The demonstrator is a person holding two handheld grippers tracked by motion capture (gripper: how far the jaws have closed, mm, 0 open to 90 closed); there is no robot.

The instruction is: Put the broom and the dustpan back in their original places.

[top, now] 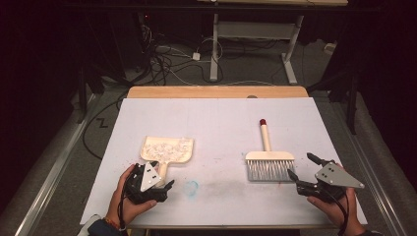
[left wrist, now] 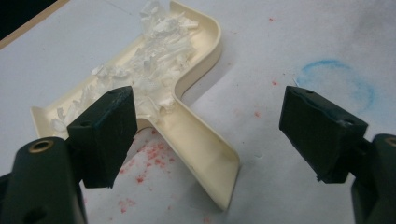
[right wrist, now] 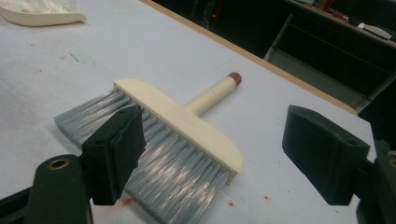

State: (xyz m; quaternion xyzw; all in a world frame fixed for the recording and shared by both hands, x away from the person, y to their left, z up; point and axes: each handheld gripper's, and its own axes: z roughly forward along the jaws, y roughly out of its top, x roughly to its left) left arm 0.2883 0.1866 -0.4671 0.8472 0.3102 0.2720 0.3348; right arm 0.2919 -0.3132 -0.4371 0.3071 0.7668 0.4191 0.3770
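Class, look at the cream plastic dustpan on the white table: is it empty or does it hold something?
Holding something. The cream plastic dustpan has a pile of clear, whitish shards lying in its tray.

No text, label, brand, number or sign can be read on anything pictured.

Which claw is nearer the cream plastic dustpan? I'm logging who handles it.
Left. The left claw is open at the cream plastic dustpan's handle; the right claw is open across the table beside the grey-bristled brush.
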